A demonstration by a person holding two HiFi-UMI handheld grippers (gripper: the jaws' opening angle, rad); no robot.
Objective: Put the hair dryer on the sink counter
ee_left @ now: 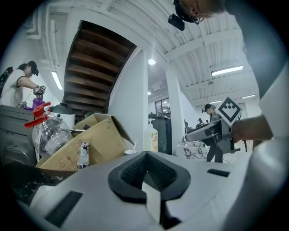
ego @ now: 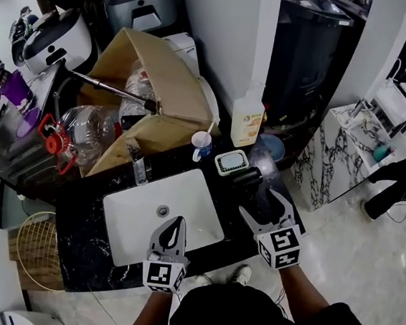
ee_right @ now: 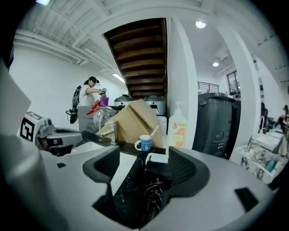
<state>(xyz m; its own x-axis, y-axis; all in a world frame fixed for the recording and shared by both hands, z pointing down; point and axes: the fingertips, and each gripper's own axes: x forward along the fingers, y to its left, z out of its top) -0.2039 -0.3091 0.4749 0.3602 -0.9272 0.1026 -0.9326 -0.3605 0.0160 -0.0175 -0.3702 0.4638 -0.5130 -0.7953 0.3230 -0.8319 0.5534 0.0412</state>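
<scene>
The black hair dryer (ego: 247, 179) lies on the black marble sink counter (ego: 86, 243), to the right of the white basin (ego: 140, 213). My right gripper (ego: 258, 201) hovers just in front of it, open, with nothing between its pads. In the right gripper view the dryer's coiled cord (ee_right: 153, 196) shows low down between the spread jaws of the right gripper (ee_right: 146, 164). My left gripper (ego: 175, 224) hangs over the basin's front edge, shut and empty. In the left gripper view the pads of the left gripper (ee_left: 146, 173) meet.
Behind the basin stand a faucet (ego: 139, 169), a blue cup (ego: 201, 145), a small white dish (ego: 231, 162) and a soap bottle (ego: 247, 119). An open cardboard box (ego: 154, 81) and a clear water jug (ego: 83, 131) crowd the back left. A marble stand (ego: 335, 136) is at the right.
</scene>
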